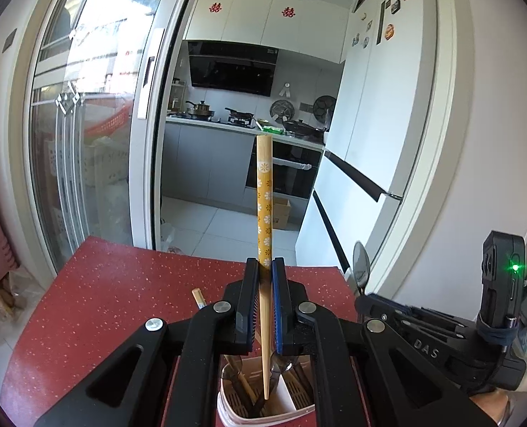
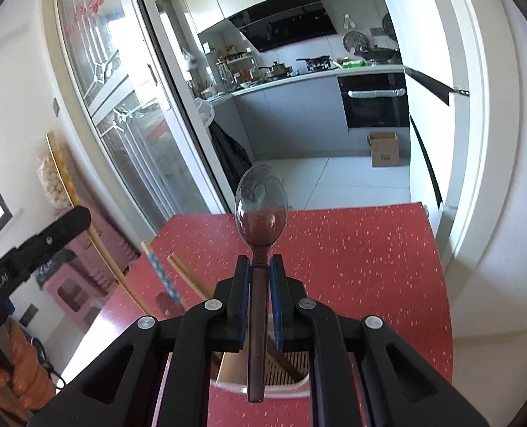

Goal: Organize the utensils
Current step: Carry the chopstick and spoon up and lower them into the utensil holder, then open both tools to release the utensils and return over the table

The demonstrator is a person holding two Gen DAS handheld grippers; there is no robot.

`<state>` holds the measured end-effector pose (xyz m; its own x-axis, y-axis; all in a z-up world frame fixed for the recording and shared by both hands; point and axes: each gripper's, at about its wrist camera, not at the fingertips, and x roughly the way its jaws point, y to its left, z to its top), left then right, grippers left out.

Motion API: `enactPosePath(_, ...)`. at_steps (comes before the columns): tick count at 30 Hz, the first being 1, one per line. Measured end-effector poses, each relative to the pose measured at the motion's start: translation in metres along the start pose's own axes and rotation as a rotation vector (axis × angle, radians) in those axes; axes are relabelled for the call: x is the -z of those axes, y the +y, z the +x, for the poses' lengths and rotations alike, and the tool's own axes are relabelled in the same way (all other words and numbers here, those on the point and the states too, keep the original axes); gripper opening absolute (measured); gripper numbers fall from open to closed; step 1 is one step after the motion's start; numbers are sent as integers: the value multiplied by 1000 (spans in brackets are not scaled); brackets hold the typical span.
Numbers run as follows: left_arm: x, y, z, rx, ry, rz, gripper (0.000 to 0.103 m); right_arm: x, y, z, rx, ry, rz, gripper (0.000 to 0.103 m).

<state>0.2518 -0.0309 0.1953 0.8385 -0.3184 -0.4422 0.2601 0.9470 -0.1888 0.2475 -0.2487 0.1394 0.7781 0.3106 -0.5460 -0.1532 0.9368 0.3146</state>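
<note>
My left gripper (image 1: 264, 267) is shut on a bamboo chopstick with a yellow flowered top (image 1: 264, 206), held upright with its thin tip inside the white utensil holder (image 1: 228, 407) just below. The holder has dark chopsticks and a spoon in its compartments. My right gripper (image 2: 261, 261) is shut on a translucent brown plastic spoon (image 2: 261, 210), bowl up, its handle end hanging over the holder's rim (image 2: 228, 373). The right gripper and spoon also show at the right of the left wrist view (image 1: 361, 267).
The red speckled table (image 1: 121, 302) carries the holder. More chopsticks (image 2: 163, 274) stick up at the left of the right wrist view. A glass sliding door (image 1: 96, 124) stands left, a white fridge (image 1: 370, 124) right, the kitchen beyond.
</note>
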Motion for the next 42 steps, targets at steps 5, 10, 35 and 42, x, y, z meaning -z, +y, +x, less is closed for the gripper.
enactPosePath(5, 15, -1, 12, -15, 17, 10, 37, 3, 2, 17, 23, -61, -44, 12)
enactPosePath(10, 33, 0, 22, -22, 43, 13, 37, 22, 7, 32, 55, -124, -125, 12)
enactPosePath(35, 85, -12, 22, -121, 118, 120, 37, 85, 20, 52, 99, -61, -330, 13)
enactPosePath(42, 79, -5, 23, -134, 137, 98, 37, 84, 17, 52, 85, -23, -313, 24)
